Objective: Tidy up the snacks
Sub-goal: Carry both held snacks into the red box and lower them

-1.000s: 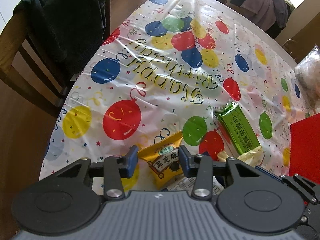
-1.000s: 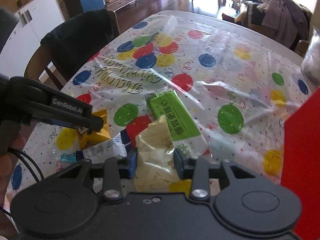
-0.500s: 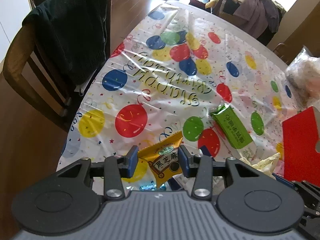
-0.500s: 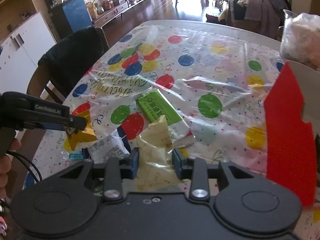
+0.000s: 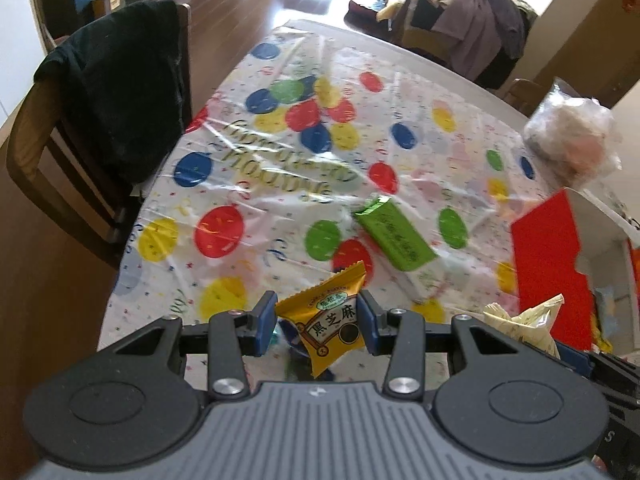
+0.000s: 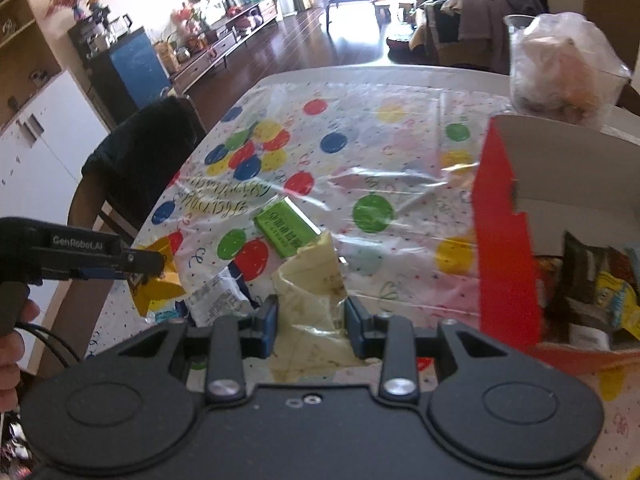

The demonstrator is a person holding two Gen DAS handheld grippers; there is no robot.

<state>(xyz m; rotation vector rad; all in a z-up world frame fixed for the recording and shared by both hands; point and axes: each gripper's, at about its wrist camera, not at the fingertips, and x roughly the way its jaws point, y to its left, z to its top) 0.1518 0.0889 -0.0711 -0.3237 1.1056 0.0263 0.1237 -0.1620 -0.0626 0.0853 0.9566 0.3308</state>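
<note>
Snacks: two packets are held off the table, one in each gripper.
Left gripper [image 5: 317,322]: jaws are closed partway on a yellow packet [image 5: 330,318] with dark characters, pinched by its sides at lower centre of the left wrist view.
Right gripper [image 6: 310,318]: jaws are closed narrowly on a crumpled cream packet [image 6: 314,284], seen at lower centre of the right wrist view.
Green packet [image 5: 394,236]: laid flat on the balloon tablecloth [image 5: 280,152], right of centre.
Red box [image 6: 506,240]: stood open at the right edge, with wrapped snacks visible inside.
Clear bag [image 6: 560,68]: set behind the box, upper right.
Chair [image 5: 92,128]: draped in dark cloth, pushed up to the table at left.
</note>
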